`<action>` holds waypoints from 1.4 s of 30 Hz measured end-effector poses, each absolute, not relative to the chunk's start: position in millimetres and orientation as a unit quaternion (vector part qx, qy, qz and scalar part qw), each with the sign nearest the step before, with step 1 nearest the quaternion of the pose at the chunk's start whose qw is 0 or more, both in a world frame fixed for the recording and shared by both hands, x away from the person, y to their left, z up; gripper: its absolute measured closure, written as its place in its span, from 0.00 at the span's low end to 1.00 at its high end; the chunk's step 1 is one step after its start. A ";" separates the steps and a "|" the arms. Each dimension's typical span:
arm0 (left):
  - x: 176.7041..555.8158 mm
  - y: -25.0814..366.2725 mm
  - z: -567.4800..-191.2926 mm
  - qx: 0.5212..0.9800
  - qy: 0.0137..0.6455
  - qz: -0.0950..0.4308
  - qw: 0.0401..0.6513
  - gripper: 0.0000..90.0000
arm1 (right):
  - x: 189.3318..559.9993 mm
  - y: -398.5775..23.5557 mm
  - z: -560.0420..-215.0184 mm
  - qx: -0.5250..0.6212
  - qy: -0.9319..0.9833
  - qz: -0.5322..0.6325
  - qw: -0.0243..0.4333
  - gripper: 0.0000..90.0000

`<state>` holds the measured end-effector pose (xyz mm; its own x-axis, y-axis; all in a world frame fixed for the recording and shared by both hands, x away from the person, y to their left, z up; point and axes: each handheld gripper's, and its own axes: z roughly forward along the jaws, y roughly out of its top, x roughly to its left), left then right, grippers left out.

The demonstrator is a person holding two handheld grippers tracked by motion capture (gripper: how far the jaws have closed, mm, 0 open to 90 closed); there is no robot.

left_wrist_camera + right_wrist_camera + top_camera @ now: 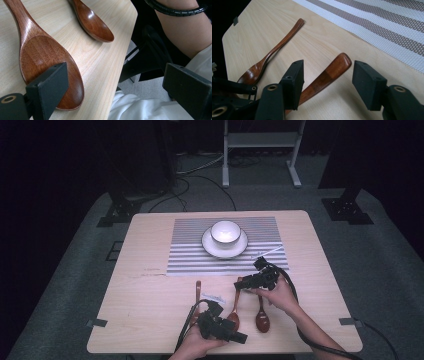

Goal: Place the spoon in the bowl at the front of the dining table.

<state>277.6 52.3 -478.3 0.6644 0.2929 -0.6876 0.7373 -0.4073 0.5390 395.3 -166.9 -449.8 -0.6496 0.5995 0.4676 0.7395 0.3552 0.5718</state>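
Observation:
Three brown wooden spoons lie on the near part of the table. My right gripper (241, 284) points left at the tip of the middle spoon (235, 307). In the right gripper view its jaws (328, 67) stand open on either side of that spoon's handle end (338, 65), with the pads apart from the wood. My left gripper (239, 336) sits at the table's front edge, pointing right. Its jaws (115, 75) are wide open, one hanging over the middle spoon's bowl (47, 57), the other past the table edge. The right spoon's bowl (93, 22) lies beyond.
A white bowl (225, 231) stands on a plate (210, 247) on a striped placemat (225, 262) at the table's far middle. The left spoon (198, 290) lies beside a small white strip (214, 297). The placemat's edge (387, 30) runs just beyond the right gripper.

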 end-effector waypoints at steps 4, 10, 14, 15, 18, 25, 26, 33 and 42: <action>277.4 52.3 -478.2 0.799 0.323 -0.253 0.439 0.06 | 398.5 -162.7 -452.6 -0.409 -0.821 -0.387 0.096 0.56; 276.7 52.0 -477.8 0.800 0.323 -0.252 0.438 0.06 | 400.7 -161.6 -454.6 -0.412 -0.819 -0.386 0.106 0.67; 276.7 52.3 -478.0 0.800 0.323 -0.253 0.438 0.06 | 401.2 -163.0 -452.3 -0.415 -0.812 -0.393 0.116 0.71; 276.7 52.3 -478.0 0.800 0.323 -0.253 0.438 0.06 | 401.2 -163.0 -452.3 -0.415 -0.812 -0.393 0.116 0.71; 276.6 52.6 -478.1 0.799 0.325 -0.254 0.438 0.06 | 402.0 -163.6 -450.1 -0.415 -0.806 -0.402 0.127 0.74; 276.4 53.2 -477.4 0.799 0.323 -0.253 0.439 0.06 | 402.4 -162.7 -445.2 -0.415 -0.798 -0.413 0.142 0.79; 276.8 53.9 -476.1 0.798 0.321 -0.255 0.441 0.06 | 402.4 -162.7 -445.2 -0.415 -0.798 -0.413 0.142 0.79; 276.0 61.1 -465.5 0.789 0.316 -0.251 0.463 0.06 | 406.6 -163.4 -442.4 -0.417 -0.775 -0.430 0.202 0.91; 276.6 75.7 -452.4 0.777 0.321 -0.233 0.489 0.06 | 418.3 -171.6 -424.9 -0.424 -0.760 -0.447 0.207 0.93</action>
<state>276.6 75.7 -452.4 0.6845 0.2713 -0.6767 0.7275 -0.3152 0.6095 418.3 -171.6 -424.9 -0.5555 0.4591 0.6933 0.8291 0.2418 0.5041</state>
